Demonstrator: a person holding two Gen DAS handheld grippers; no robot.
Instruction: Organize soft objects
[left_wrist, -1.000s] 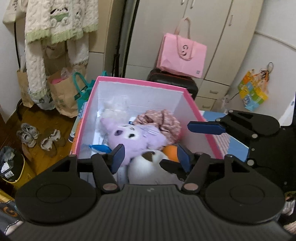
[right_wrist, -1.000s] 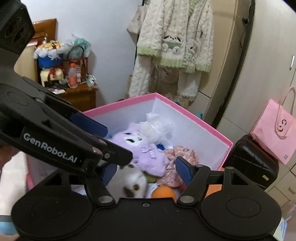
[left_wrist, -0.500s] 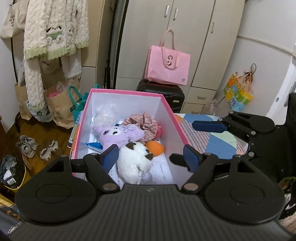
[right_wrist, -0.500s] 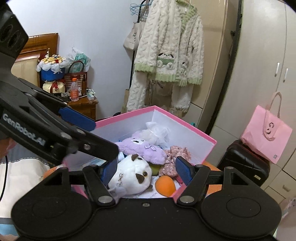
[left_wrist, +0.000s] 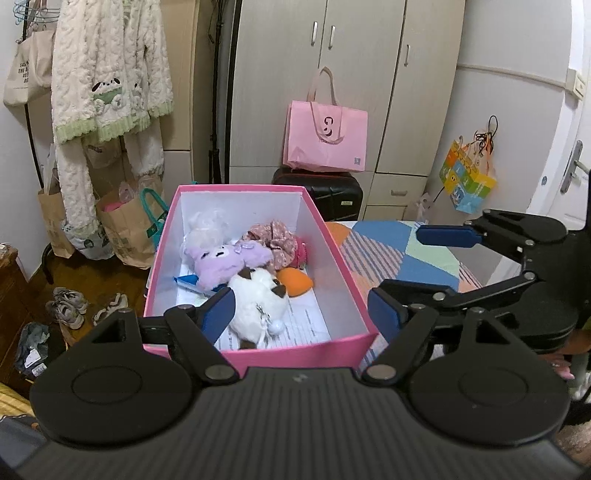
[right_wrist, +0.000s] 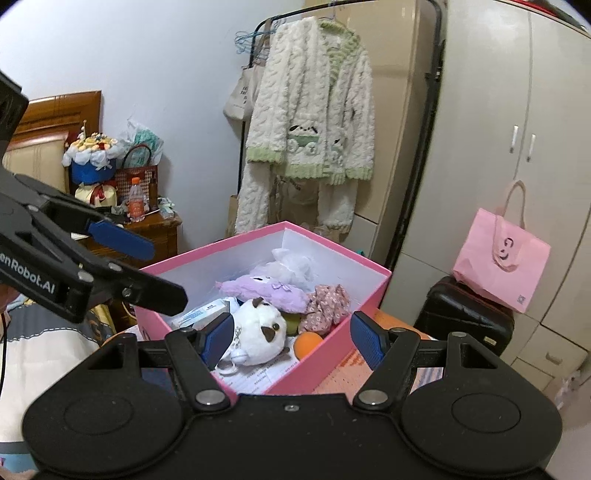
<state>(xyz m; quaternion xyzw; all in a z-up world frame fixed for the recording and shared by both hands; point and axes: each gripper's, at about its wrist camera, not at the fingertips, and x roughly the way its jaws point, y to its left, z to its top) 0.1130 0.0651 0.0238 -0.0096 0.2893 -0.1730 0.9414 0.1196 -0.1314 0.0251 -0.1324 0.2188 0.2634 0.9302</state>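
Observation:
A pink box (left_wrist: 343, 258) with white inside stands on the bed and holds soft things: a white plush with brown ears (left_wrist: 258, 299), a purple plush (left_wrist: 229, 260), a floral fabric piece (left_wrist: 273, 240), an orange soft piece (left_wrist: 295, 282) and a white fluffy item (left_wrist: 205, 225). My left gripper (left_wrist: 301, 310) is open and empty, above the box's near edge. My right gripper (right_wrist: 291, 338) is open and empty at the box's near right corner; it also shows in the left wrist view (left_wrist: 413, 271). The box (right_wrist: 369, 306) and white plush (right_wrist: 262, 330) show in the right wrist view.
A patchwork bedspread (left_wrist: 399, 247) lies right of the box. Beyond stand a black suitcase (left_wrist: 332, 192) with a pink bag (left_wrist: 325, 136), wardrobes, a hanging fleece robe (left_wrist: 107, 74), paper bags (left_wrist: 125, 225) and shoes (left_wrist: 70, 302) on the floor. A wooden nightstand (right_wrist: 155, 236) is at left.
Both grippers have pulled back and up from inside the box, staying open. The white plush lies in the box's near part, free of both grippers.

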